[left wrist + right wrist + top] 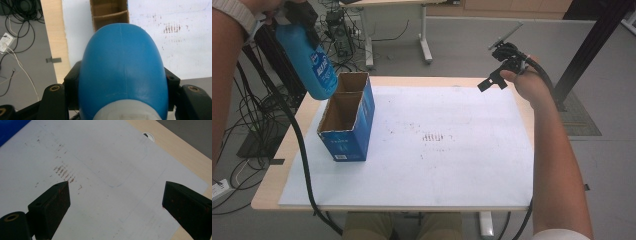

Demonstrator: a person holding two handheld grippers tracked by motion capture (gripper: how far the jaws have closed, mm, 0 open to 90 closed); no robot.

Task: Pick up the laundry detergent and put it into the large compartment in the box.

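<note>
High view: the left gripper (292, 15) holds a blue bottle (309, 62) in the air, base downward, just above the far compartment of an open blue carton (354, 120) standing at the left side of a white sheet (437, 150) on the table (277, 170). In the left gripper view the jaws are clamped on the bottle's shoulders near its pale cap end, with the rounded base pointing towards the carton's divider (110, 15).

Progress, as I judge it: the bottle is picked up and carried to the carton, and its base is roughly over the opening but not yet inside. Lowering and release remain. Both compartments look empty.

The right gripper (507, 62) hovers over the far right corner of the sheet, well apart from the carton. In the right gripper view its jaws stand wide apart with nothing between them (115, 200).

Clearances: the compartment looks only a little wider than the bottle, so the cardboard rim and divider are the edges to watch. The carton stands near the table's left edge, with open sheet to its right.
</note>
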